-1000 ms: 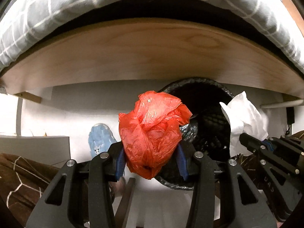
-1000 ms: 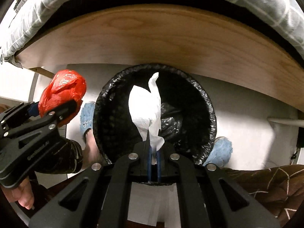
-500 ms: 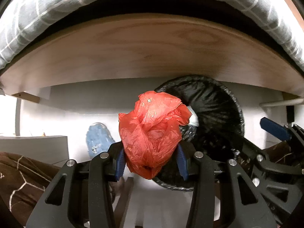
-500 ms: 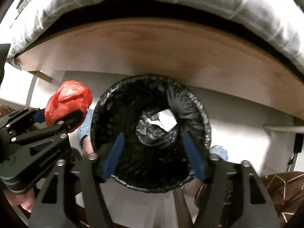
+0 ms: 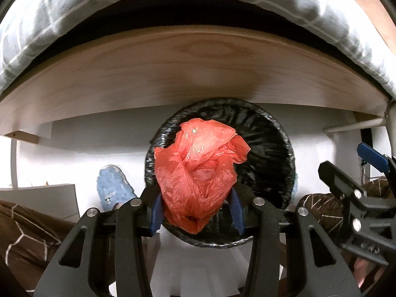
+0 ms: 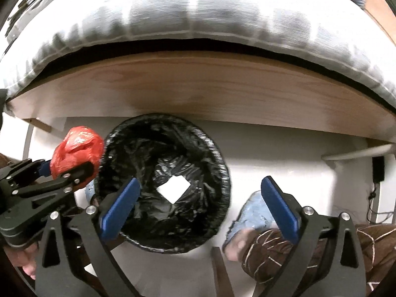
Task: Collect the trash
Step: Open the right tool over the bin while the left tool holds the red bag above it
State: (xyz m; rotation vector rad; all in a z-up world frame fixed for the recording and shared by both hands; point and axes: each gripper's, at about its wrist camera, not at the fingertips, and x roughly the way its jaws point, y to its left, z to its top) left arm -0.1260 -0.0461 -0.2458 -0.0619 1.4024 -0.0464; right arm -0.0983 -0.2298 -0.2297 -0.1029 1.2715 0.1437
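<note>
Trash in hand is a crumpled red plastic bag point(image 5: 198, 173), pinched between the blue pads of the left gripper point(image 5: 196, 210), whose fingers stand at a middling gap closed on the bag's lower part. It hangs directly above the mouth of the black-lined bin point(image 5: 279, 153), which looks like the reason for the downward hold: a release from here would likely drop it straight in. A white tissue point(image 6: 174, 189) lies at the bottom of the bin on the black liner. The right gripper point(image 6: 200, 208) has just been opening and now has its fingers spread wide with nothing between them; it sits off to the bin's right side, leaving the opening free for the left one.

The bin stands on a pale floor, just in front of a wooden bed frame point(image 5: 188, 74) with a grey checked duvet point(image 5: 74, 14) overhanging it. A foot in a blue slipper point(image 5: 111, 188) rests beside the bin on the left, another point(image 6: 255, 212) on the right. Nothing blocks the drop, though the bed edge is close behind the rim.
</note>
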